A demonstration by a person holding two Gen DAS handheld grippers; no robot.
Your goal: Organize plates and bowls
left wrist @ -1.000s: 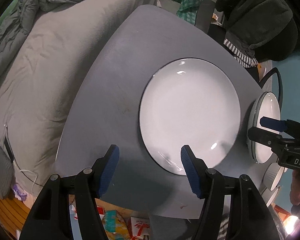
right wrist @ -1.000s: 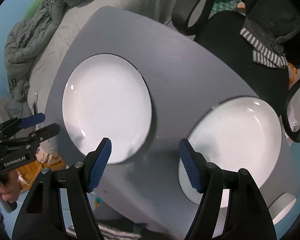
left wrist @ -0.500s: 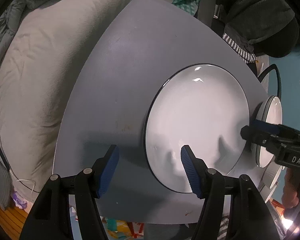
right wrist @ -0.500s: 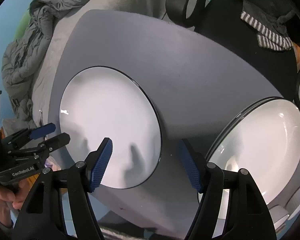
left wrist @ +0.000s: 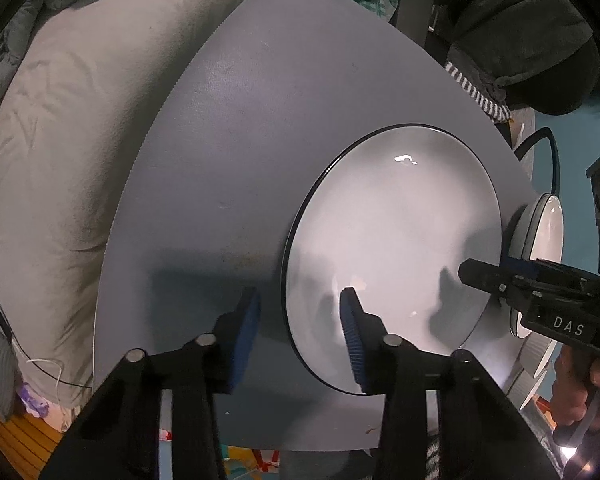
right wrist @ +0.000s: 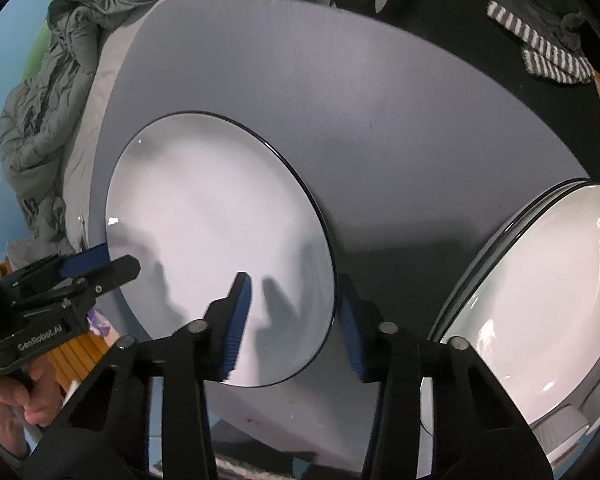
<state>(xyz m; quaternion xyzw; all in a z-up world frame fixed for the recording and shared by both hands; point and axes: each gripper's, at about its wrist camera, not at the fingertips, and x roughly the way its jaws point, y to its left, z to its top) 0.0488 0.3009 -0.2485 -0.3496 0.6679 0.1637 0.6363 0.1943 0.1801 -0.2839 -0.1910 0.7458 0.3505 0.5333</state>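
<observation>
A large white plate with a dark rim (left wrist: 396, 240) lies on the grey table (left wrist: 240, 152); it also shows in the right wrist view (right wrist: 216, 240). My left gripper (left wrist: 300, 320) is open and straddles the plate's left edge, one finger over the plate, one over the table. My right gripper (right wrist: 294, 320) is open and straddles the plate's right edge. Each gripper shows from the side in the other's view: the right one (left wrist: 496, 276), the left one (right wrist: 100, 264). A stack of white plates (right wrist: 540, 304) sits at the table's right end.
A grey duvet (left wrist: 52, 140) lies on the bed to the left of the table. A black chair with dark clothes and a striped cloth (right wrist: 552, 56) stands behind it. Small white ribbed bowls (right wrist: 564, 424) sit beside the plate stack.
Both grippers have come down and inward onto the plate's opposite edges. Their jaws have narrowed somewhat. The plate looks larger in both views.
</observation>
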